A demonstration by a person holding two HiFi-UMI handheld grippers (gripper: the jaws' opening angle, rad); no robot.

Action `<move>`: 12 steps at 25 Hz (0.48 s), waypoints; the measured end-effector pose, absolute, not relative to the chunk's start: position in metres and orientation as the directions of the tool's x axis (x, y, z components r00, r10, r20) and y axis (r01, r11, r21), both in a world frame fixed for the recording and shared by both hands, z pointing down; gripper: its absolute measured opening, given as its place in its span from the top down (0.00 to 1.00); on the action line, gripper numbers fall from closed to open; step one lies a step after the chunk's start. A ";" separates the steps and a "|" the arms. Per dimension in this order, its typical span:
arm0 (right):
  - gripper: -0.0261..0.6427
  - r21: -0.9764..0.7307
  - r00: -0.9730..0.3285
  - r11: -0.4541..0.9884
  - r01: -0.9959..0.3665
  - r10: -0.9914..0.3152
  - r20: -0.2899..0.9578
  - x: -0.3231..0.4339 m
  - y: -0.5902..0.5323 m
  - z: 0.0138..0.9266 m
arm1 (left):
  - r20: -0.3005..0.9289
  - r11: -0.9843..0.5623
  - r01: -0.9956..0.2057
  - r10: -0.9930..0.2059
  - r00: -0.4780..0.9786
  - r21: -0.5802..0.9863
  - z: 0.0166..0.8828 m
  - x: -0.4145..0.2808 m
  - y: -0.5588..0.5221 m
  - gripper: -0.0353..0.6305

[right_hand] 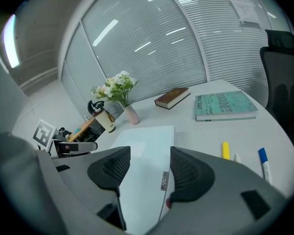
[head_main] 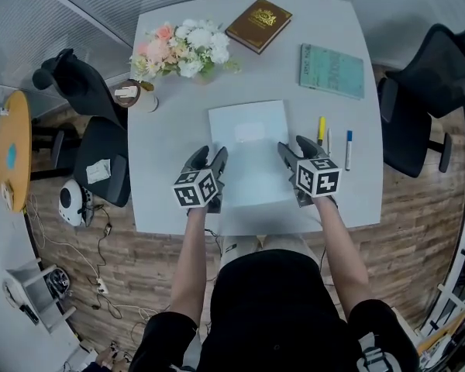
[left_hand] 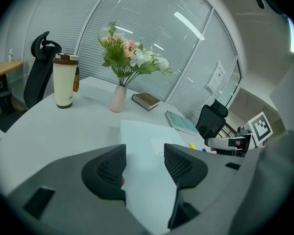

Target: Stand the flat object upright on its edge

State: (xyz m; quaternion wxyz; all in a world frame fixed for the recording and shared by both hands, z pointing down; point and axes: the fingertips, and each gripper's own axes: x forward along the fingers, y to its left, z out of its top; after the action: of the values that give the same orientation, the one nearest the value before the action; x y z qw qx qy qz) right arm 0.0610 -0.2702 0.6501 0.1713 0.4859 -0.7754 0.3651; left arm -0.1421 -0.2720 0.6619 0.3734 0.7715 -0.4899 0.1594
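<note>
Nearest the person, the left gripper (head_main: 210, 157) and right gripper (head_main: 294, 149) both stand released, jaws apart and holding nothing. They sit at the flat pale-blue board's (head_main: 249, 153) 8 and 4 o'clock edges, and each side edge runs between a pair of jaws. The board lies flat on the table (head_main: 170, 200). The step probably calls for clamping both edges evenly, then pivoting on the near edge without sliding it.

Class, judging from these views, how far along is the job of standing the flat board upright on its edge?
Done: nothing yet; the pale flat board lies flat on the table. In hand: the left tongs and right tongs sit at its near corners, jaws apart astride its side edges. Left: close, tip it onto an edge, release.
</note>
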 end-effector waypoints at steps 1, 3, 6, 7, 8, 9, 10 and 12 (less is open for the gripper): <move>0.58 -0.402 -0.466 0.254 -0.880 -0.628 0.624 0.062 -0.273 0.654 | 0.615 -0.237 -0.874 -0.633 0.470 0.424 0.666 -0.143 -0.275 0.59; 0.58 -0.405 -0.461 0.241 -0.882 -0.622 0.633 0.062 -0.279 0.662 | 0.621 -0.222 -0.873 -0.629 0.468 0.433 0.674 -0.145 -0.282 0.59; 0.58 -0.406 -0.454 0.226 -0.885 -0.609 0.651 0.061 -0.286 0.675 | 0.626 -0.195 -0.867 -0.623 0.470 0.458 0.687 -0.148 -0.291 0.59; 0.58 -0.406 -0.452 0.222 -0.886 -0.604 0.657 0.061 -0.288 0.680 | 0.627 -0.189 -0.865 -0.619 0.473 0.466 0.690 -0.148 -0.294 0.59; 0.58 -0.408 -0.451 0.217 -0.887 -0.599 0.662 0.060 -0.291 0.684 | 0.627 -0.184 -0.862 -0.617 0.475 0.473 0.694 -0.148 -0.297 0.59; 0.58 -0.410 -0.450 0.212 -0.887 -0.594 0.667 0.059 -0.293 0.688 | 0.628 -0.179 -0.859 -0.614 0.479 0.480 0.696 -0.149 -0.299 0.59; 0.58 -0.412 -0.449 0.207 -0.888 -0.590 0.671 0.059 -0.295 0.691 | 0.628 -0.175 -0.856 -0.611 0.482 0.487 0.699 -0.148 -0.301 0.59; 0.58 -0.414 -0.445 0.196 -0.889 -0.584 0.679 0.059 -0.298 0.697 | 0.632 -0.168 -0.852 -0.604 0.487 0.496 0.704 -0.148 -0.305 0.59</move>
State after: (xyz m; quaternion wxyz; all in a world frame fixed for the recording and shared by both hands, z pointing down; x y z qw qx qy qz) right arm 0.0593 -0.2984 0.6967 0.1906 0.4911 -0.7496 0.4007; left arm -0.1480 -0.3047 0.7038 0.4252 0.7500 -0.4851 0.1460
